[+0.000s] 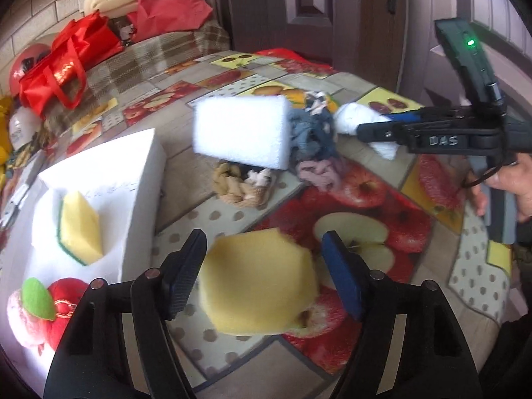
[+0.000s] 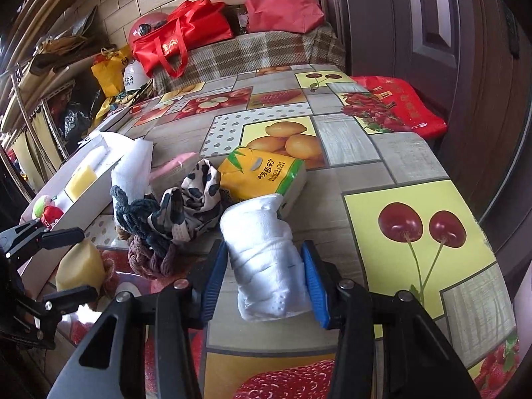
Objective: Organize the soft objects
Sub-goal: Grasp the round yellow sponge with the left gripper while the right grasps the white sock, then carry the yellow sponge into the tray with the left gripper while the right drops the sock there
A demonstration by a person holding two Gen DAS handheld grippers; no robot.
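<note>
My left gripper [image 1: 262, 272] straddles a yellow sponge [image 1: 259, 282] lying on the fruit-print tablecloth [image 1: 365, 219]. The left pad is at the sponge's edge and a gap shows at the right pad, so it is open. My right gripper [image 2: 266, 279] is shut on a white rolled cloth [image 2: 266, 249], with both blue pads against its sides. The left wrist view shows that gripper [image 1: 365, 124] at the far right with the roll [image 1: 352, 119] at its tips. A white box [image 1: 139, 173] on the left holds a yellow-green sponge [image 1: 81, 229] and a red plush toy [image 1: 50, 309].
A white foam block [image 1: 239, 129], several scrunchies [image 1: 309, 136], a spotted cloth [image 2: 196, 196] and a yellow tissue pack [image 2: 266, 176] crowd the table's middle. Red bags [image 1: 60, 73] lie on a plaid bench behind. A dark door [image 1: 316, 6] stands beyond. A hand [image 1: 512, 186] grips the right handle.
</note>
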